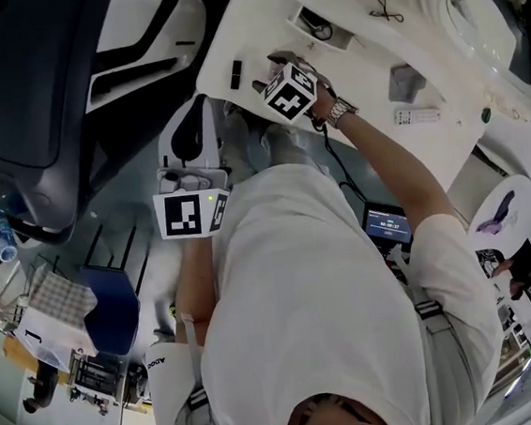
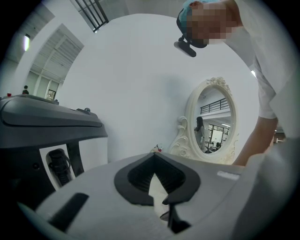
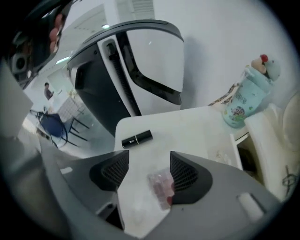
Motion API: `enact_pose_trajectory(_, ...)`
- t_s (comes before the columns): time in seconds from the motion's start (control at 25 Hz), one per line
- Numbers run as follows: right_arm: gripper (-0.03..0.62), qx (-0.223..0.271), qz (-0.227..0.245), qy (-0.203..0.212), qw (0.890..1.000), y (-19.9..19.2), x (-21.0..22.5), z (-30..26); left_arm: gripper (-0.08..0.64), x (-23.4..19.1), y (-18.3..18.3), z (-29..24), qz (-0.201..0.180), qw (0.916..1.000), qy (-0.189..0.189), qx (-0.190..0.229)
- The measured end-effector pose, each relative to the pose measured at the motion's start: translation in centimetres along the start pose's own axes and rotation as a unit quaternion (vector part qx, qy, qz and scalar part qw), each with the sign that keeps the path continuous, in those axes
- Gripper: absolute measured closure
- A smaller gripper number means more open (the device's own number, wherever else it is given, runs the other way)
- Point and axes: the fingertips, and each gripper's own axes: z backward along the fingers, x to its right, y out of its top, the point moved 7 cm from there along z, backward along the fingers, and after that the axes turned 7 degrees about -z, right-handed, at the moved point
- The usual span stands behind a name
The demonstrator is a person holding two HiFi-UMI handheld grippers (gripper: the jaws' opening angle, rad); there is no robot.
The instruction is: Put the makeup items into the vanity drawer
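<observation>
Item 1, small clear pinkish makeup piece (image 3: 161, 186): only my right gripper view shows it. It lies on the white surface (image 3: 187, 131) between the jaws of the right hand-held gripper (image 3: 149, 180), close against the jaw on that view's right and well apart from the other. The jaws stand wide apart and grip nothing. In the head view I cannot find this piece, as the gripper's marker cube (image 1: 291, 93) and the hand cover that spot.

Item 2, black lipstick (image 3: 137, 138): flat on the same surface, beyond the jaw tips and near the far edge. The head view also shows it, just beside the cube.

Item 3, drawer (image 3: 248, 157): pulled open at the surface's right side, near the right hand-held gripper. I cannot make out its contents.

Item 4, pale teal bottle (image 3: 246, 101) with a small figure on top: upright at the back of the surface, beside the drawer.

Item 5, large white and dark machine (image 3: 140, 61): stands behind the surface.

Item 6, left hand-held gripper (image 2: 158, 199): jaws drawn almost together, nothing between them. It is held off the surface and tilted up toward the wall and the ornate white mirror (image 2: 212, 123)
</observation>
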Motion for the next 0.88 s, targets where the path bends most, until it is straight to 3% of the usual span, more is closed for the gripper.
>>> enact_pose_trajectory(0.08,0.299,-0.002,-0.084,0.024,0.996,1.0,-1.4,-0.8,0.554,-0.2,0.0,0.0,-0.001,1.0,-0.001,-0.001)
enact_pose_trajectory(0.16,0.307,-0.009,-0.187,0.048,0.981,1.4,-2.8,-1.6,0.554,-0.4,0.0,0.1,-0.001,1.0,-0.003,-0.002)
enact_pose_trajectory(0.24,0.342,0.0,-0.267,0.035,0.963,1.8,-3.3,-2.1,0.554,-0.8,-0.1,0.3,-0.001,1.0,-0.005,-0.003)
enact_pose_trajectory(0.36,0.335,0.017,-0.345,-0.002,0.938,2.2,-3.9,-2.9,0.554,-1.7,-0.2,0.5,-0.001,1.0,-0.007,-0.002)
enact_pose_trajectory(0.52,0.343,0.011,-0.395,-0.043,0.918,1.6,-4.4,-4.4,0.554,-2.6,-0.2,0.8,-0.003,0.9999,-0.014,-0.004)
enact_pose_trajectory(0.64,0.491,-0.005,-0.394,-0.069,0.917,0.9,-4.3,-5.2,0.554,-3.2,-0.3,0.9,-0.006,0.9997,-0.022,-0.003)
enact_pose_trajectory(0.88,0.495,0.019,-0.403,-0.076,0.912,0.1,-3.7,-3.4,0.554,-3.9,-0.6,1.3,-0.005,0.9989,-0.046,-0.002)
